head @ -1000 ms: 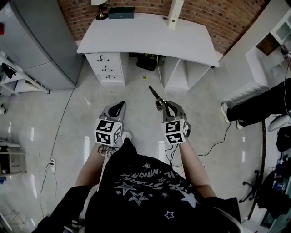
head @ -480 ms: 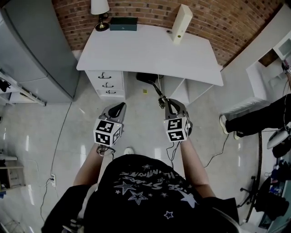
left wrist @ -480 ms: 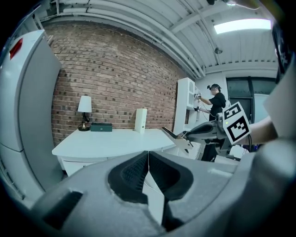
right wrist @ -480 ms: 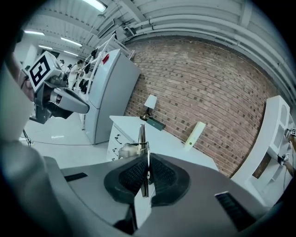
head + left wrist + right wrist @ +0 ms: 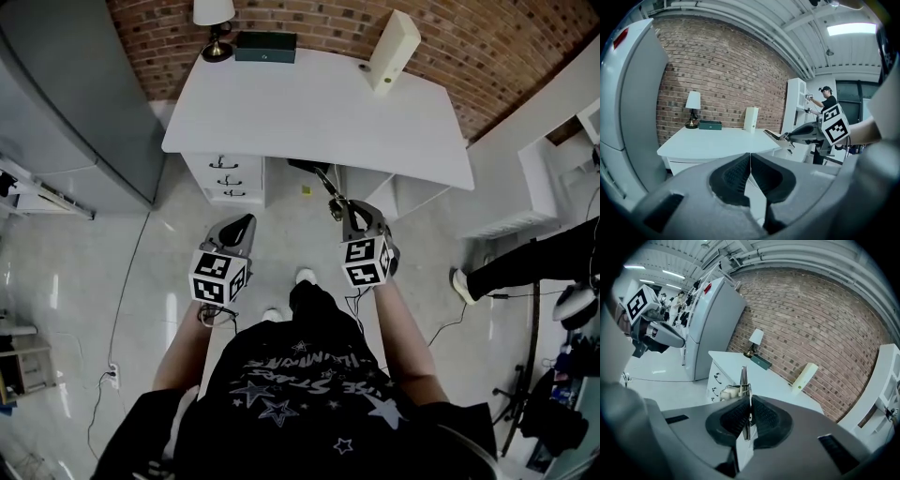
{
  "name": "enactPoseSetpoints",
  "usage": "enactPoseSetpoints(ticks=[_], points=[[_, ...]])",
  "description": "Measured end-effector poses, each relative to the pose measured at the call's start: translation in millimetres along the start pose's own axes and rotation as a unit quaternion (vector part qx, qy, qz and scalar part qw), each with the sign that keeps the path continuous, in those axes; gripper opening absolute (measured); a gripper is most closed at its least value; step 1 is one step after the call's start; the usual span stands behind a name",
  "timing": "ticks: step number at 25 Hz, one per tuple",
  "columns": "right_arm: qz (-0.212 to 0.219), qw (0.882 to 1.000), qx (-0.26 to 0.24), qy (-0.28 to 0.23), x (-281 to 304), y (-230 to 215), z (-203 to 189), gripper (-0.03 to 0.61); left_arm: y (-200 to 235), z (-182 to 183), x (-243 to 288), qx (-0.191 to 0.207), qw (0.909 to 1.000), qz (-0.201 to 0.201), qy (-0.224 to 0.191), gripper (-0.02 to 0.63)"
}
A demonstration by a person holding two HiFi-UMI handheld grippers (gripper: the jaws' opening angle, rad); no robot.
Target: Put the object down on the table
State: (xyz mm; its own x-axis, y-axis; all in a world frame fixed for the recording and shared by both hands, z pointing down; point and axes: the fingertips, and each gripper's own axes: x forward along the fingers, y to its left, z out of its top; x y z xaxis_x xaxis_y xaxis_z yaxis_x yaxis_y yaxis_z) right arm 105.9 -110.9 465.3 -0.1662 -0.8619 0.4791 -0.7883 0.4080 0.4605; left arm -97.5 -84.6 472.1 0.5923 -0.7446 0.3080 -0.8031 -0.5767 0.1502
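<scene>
- Stands nearer the table [image 5: 309, 103] than a second ago.
- Clamps a metal tool [image 5: 325, 184] in the right gripper [image 5: 343, 208], pointing toward the front edge.
- Holds the left gripper [image 5: 246, 221] clenched, empty.

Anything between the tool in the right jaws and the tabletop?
Nothing visible. The right gripper holds the metal tool in front of the table; the lamp, dark box and white carton all stand at its far edge.

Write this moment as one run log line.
left gripper: shut, empty | right gripper: shut on metal tool | table: ahead, tool not down
</scene>
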Motion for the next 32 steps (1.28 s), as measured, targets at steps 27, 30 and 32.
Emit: enactPoseSetpoints(ticks=[27,30,32], points=[[0.061,0.963,-0.262,0.018,266.8,-51.0,43.7,0.015,122.1,61.4,163.0,-0.019,0.9968,0.076,0.019,0.021],[0.073,0.959,-0.274,0.023,289.9,-51.2,43.7,0.015,130.9,65.3,176.5,-0.021,0.996,0.083,0.025,0.021],[0.075,0.955,-0.284,0.029,304.4,-51.9,43.5,0.016,137.2,65.5,183.4,-0.02,0.9956,0.087,0.029,0.021]])
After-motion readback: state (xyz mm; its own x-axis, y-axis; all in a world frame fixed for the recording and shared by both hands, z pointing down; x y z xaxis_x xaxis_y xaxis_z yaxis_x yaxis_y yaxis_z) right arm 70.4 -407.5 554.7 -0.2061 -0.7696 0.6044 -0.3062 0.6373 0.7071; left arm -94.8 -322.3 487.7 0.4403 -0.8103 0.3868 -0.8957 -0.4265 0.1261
